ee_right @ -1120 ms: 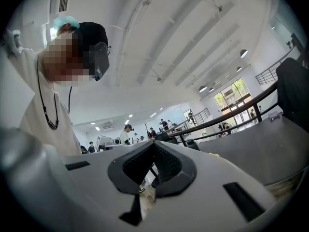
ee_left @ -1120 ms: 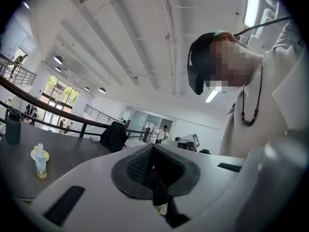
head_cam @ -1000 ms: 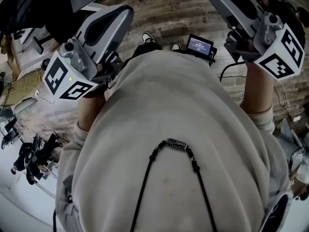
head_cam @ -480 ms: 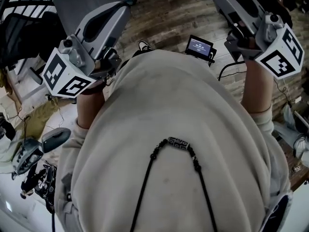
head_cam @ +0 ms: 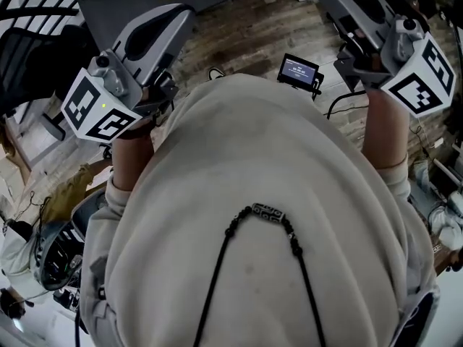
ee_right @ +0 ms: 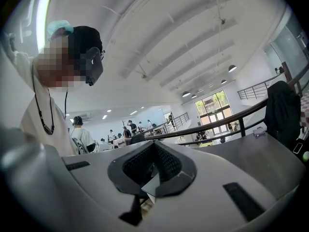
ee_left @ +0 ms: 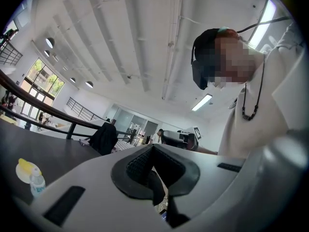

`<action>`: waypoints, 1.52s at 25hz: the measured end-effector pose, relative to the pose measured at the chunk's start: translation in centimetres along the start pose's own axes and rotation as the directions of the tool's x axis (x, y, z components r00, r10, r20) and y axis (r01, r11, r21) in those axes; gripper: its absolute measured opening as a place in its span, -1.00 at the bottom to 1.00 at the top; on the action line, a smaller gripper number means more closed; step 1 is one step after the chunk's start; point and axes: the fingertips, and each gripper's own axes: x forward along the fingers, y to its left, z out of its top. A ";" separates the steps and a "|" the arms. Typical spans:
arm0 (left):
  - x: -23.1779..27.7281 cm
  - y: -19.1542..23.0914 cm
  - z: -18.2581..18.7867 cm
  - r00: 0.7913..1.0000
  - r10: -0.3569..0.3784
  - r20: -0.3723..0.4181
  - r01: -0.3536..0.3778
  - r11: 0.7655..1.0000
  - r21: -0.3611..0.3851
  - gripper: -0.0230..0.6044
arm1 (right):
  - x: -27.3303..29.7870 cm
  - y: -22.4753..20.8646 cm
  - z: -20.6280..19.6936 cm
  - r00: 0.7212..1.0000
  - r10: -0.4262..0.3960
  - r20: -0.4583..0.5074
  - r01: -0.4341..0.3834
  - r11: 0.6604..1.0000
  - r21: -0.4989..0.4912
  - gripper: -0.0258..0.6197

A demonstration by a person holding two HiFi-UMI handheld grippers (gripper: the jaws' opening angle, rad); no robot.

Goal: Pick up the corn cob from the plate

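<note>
Both claws up at chest height, no corn cob in sight.
My left claw (ee_left: 153, 177) and right claw (ee_right: 150, 174) point level, jaws pressed together, nothing between the pads of either. Neither the corn cob nor the plate shows in any view. The head view gives only my shirt and the wooden floor (head_cam: 246, 27), and the gripper views give the ceiling plus a dark table (ee_left: 53, 151) with a bottle (ee_left: 34, 177) on it. My guess on the cob is firm, fairly light and round with bumpy kernels, so it is likely to roll or slip. I'd open wide and take it across the middle of its length, squeezing moderately.
</note>
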 end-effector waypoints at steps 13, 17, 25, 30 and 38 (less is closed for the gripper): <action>0.2 0.1 -2.4 0.998 -0.020 -0.068 0.017 0.999 -0.044 -0.93 | -0.5 -0.5 0.0 0.999 -0.006 0.033 0.006 1.000 0.006 -0.87; 0.8 1.1 -3.0 0.995 -0.065 -0.074 0.062 0.997 -0.039 -0.93 | -1.1 -1.3 -0.2 0.997 -0.060 0.047 0.061 0.998 -0.018 -0.87; 0.9 0.9 -3.7 0.993 -0.094 -0.071 0.090 0.994 -0.055 -0.93 | -2.1 -1.8 -0.6 0.991 -0.121 0.062 0.121 0.993 0.012 -0.87; -0.6 0.3 -3.1 0.993 -0.093 -0.077 0.087 0.993 -0.076 -0.93 | -1.4 -0.5 -0.7 0.990 -0.131 0.051 0.129 0.991 0.044 -0.87; -0.1 -0.1 -3.0 0.997 -0.036 -0.075 0.031 0.998 -0.058 -0.93 | -1.2 -1.8 -0.2 0.995 -0.076 0.065 0.073 0.996 0.049 -0.87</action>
